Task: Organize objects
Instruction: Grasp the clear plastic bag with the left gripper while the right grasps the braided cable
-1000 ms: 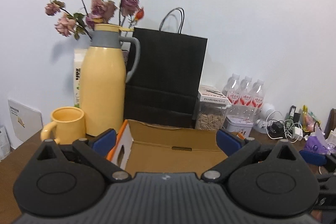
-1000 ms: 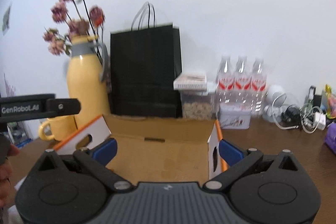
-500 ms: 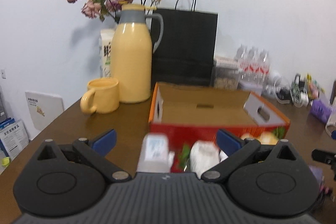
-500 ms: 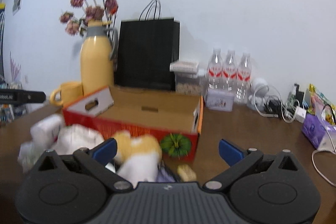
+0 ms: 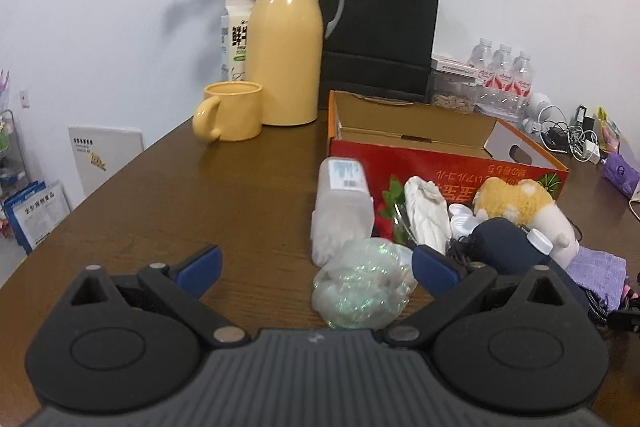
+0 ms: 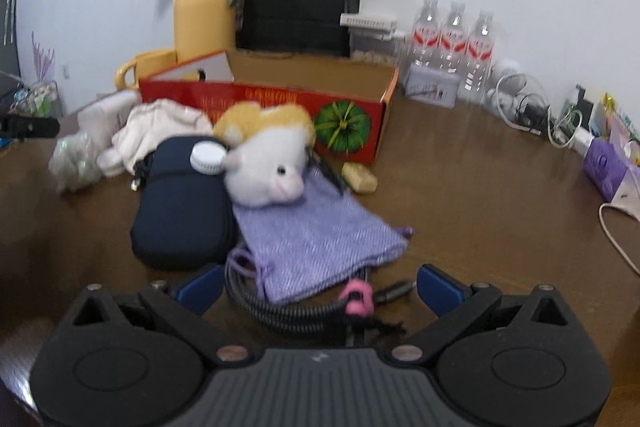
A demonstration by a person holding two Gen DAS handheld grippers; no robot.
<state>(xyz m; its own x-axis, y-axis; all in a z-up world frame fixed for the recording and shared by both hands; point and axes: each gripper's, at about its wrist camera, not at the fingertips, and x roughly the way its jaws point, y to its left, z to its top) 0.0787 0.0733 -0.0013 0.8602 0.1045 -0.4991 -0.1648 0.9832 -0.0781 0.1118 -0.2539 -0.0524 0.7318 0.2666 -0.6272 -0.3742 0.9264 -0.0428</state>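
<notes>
Your left gripper gapes wide, holding nothing, the crinkled plastic wad between its fingers. Your right gripper is spread too, over the coiled cable and purple pouch. Both are level, facing the red box behind the pile.

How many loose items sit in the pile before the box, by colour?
White: 4, jar, cloth, wrap, cap
Navy: 1, case
Purple: 1, pouch
Yellow-white: 1, plush
Tan: 1, block
Black: 1, cable
Total: 9
</notes>
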